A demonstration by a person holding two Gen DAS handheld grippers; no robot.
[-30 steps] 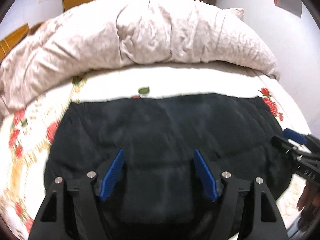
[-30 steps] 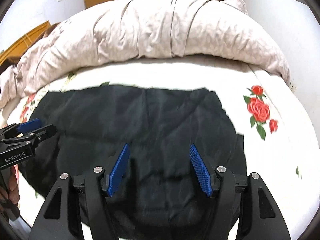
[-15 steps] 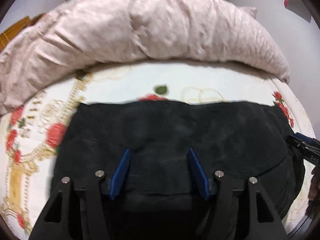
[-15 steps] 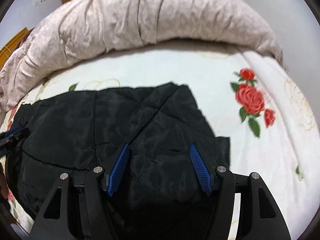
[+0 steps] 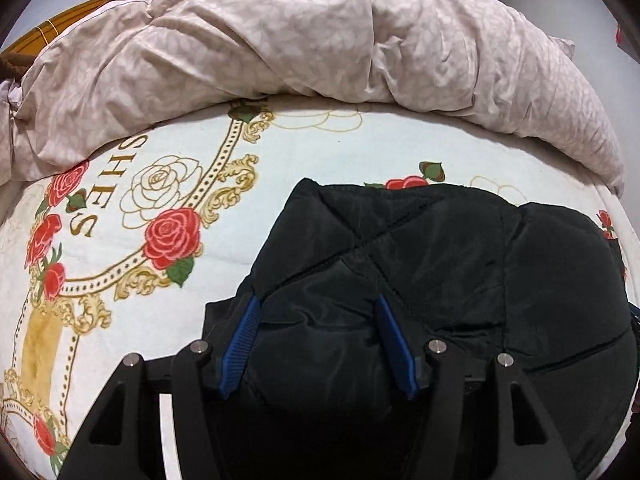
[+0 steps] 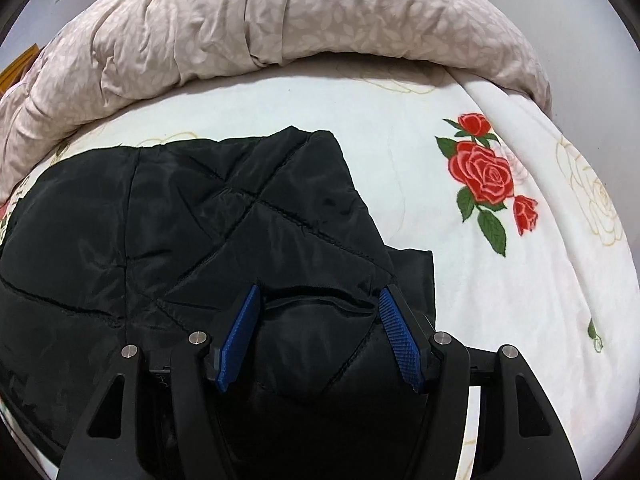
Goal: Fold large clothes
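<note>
Rose-printed white bedsheet [image 6: 400, 128] carries the black quilted padded jacket [image 5: 460, 264], with a crumpled beige duvet [image 5: 320, 40] beyond. Left tool [image 5: 318, 340], its jaws just narrowed, straddles a puffed jacket fold at the left edge; right tool [image 6: 318, 336] straddles the right edge. Whether the pads press, I cannot tell.

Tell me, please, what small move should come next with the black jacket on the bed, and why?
Probably close both grippers on the fabric. The left gripper and right gripper each straddle a raised fold of the black quilted jacket, jaws apart, the left having just narrowed. The jacket lies bunched on the floral sheet, so it needs gripping before folding.
</note>
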